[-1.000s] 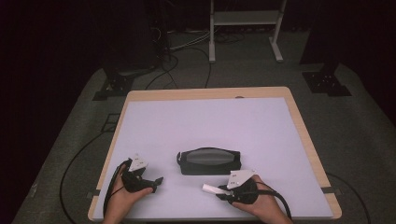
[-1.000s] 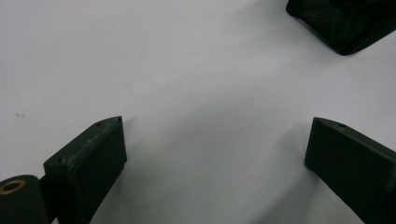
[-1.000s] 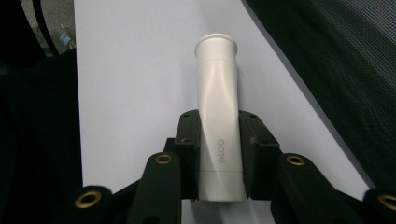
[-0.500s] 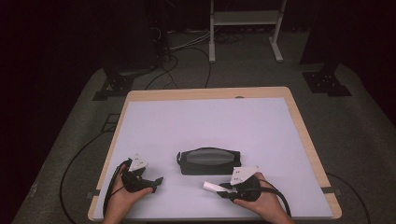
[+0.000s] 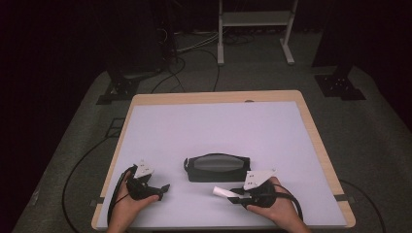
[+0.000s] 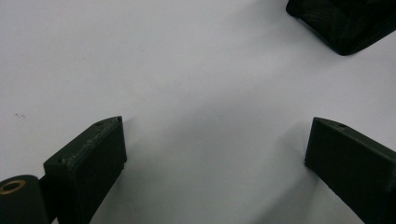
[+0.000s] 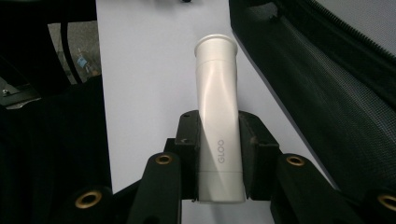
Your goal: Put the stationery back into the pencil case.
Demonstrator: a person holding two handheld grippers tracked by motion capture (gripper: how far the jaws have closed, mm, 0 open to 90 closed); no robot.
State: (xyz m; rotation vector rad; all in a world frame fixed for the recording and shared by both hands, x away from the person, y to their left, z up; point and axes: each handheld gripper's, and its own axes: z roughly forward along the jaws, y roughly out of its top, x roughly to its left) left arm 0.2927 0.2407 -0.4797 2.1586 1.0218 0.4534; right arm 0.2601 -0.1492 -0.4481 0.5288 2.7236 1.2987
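One camera is looking down from above the table's near edge; two are riding close, both catching the black pouch.

"GLOO" on the white tube

There is one table with a white top. On it lies one black mesh pouch. There is one white tube, with the word GLOO on its side. There are two grippers, the left gripper and the right gripper, and two hands hold them.
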